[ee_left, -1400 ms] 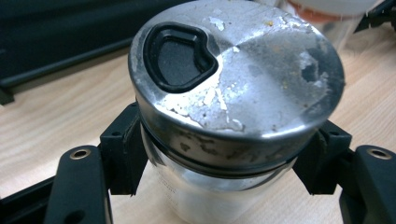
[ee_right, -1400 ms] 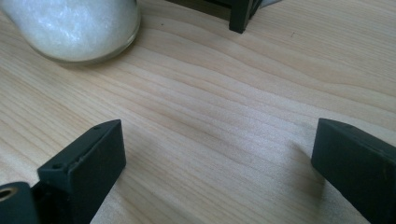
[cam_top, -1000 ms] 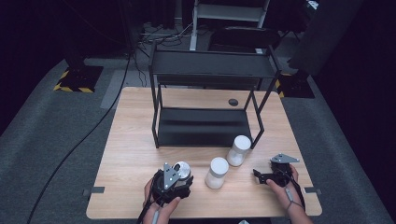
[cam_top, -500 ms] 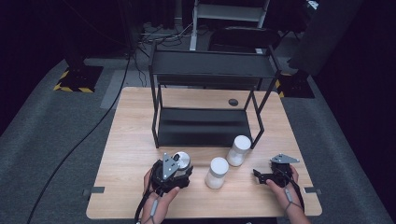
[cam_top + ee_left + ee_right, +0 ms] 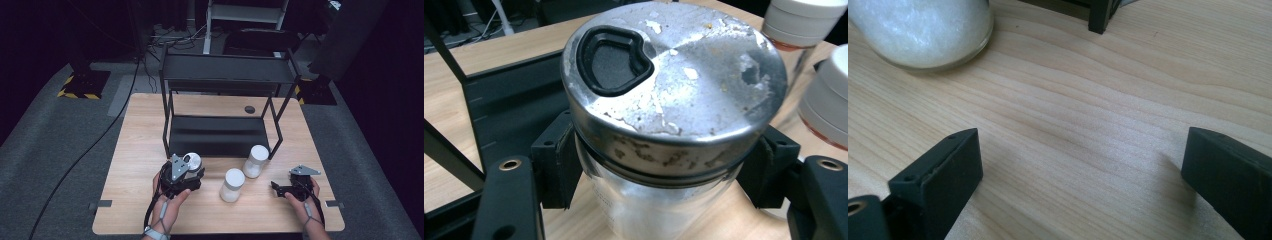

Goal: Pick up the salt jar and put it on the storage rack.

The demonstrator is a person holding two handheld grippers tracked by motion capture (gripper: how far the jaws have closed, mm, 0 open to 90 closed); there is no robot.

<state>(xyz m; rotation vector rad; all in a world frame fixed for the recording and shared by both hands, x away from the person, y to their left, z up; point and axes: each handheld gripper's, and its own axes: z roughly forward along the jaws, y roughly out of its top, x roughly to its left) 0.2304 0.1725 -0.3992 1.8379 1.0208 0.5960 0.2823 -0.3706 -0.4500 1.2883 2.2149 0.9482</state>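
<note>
A glass jar with a worn metal lid (image 5: pixel 674 95) sits between my left gripper's jaws, which press on its neck from both sides. From above, that jar (image 5: pixel 191 162) and the left gripper (image 5: pixel 186 172) are at the front left of the table, just before the black shelf rack (image 5: pixel 220 75). Two white-lidded jars stand upright, one near the middle front (image 5: pixel 232 185) and one by the rack's right leg (image 5: pixel 255 161). My right gripper (image 5: pixel 276 188) rests at the front right, open, with bare wood between its jaws (image 5: pixel 1078 165).
The rack's lower tray (image 5: pixel 215 135) lies on the wooden table (image 5: pixel 140 150). A small dark disc (image 5: pixel 249 109) sits at the back. A jar of white grains (image 5: pixel 923 30) and a rack foot (image 5: pixel 1100 15) are ahead of the right gripper.
My left gripper has carried the metal-lidded jar away from the front edge toward the rack. The right gripper and both white-lidded jars have stayed in place.
</note>
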